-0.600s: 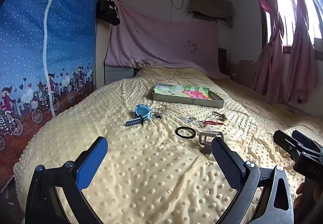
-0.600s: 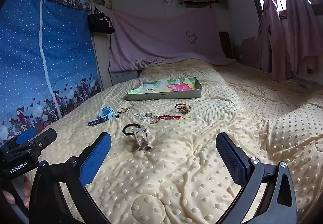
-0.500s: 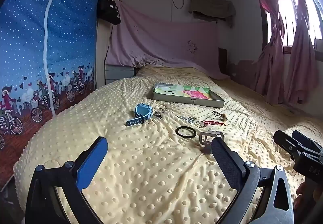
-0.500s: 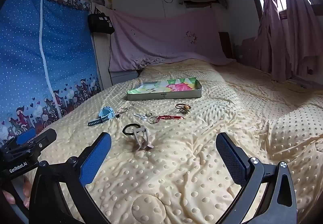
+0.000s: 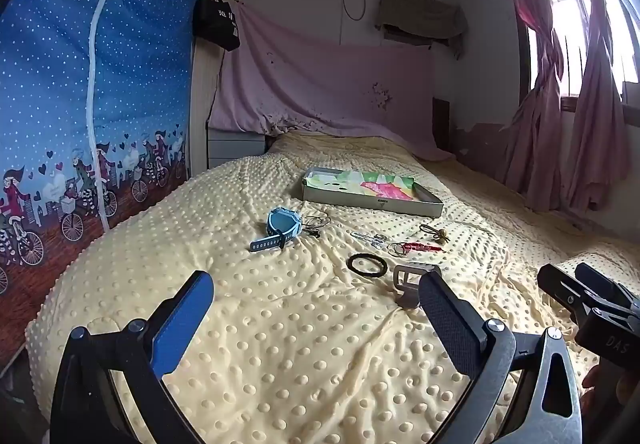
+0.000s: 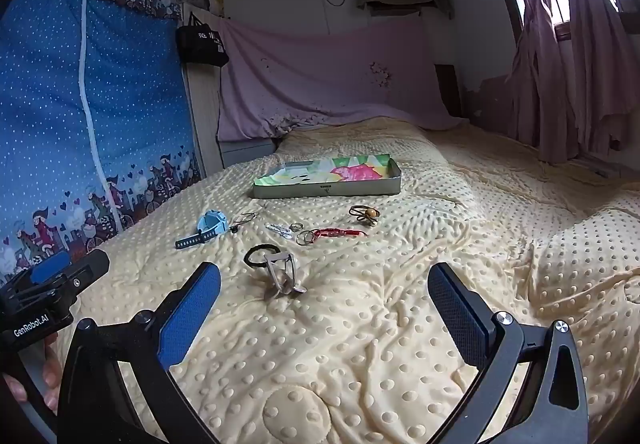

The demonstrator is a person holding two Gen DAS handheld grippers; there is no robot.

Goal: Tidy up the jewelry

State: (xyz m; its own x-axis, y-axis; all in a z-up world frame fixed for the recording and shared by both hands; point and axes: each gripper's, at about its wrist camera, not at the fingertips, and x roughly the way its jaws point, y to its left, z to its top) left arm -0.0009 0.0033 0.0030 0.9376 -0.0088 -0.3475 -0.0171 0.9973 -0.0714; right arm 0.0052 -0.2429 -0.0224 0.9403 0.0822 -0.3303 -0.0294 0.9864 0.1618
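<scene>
Jewelry lies mid-bed, before the tray (image 6: 326, 190). Nearest is the hair claw (image 6: 282, 274), just ahead-left of the right gripper (image 6: 324, 308). Left gripper (image 5: 316, 312) is near too. Both jaws gape wide, holding nothing.

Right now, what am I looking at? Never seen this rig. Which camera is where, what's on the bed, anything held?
No robot: a person carries two handheld grippers, each with a fisheye camera looking along its jaws. One picture is from the left gripper, one from the right gripper. Both stand open and empty above the yellow bedspread. On it lie a tray, a blue watch, a black hair tie, a grey claw clip, a red keyring and small rings and clips.
</scene>
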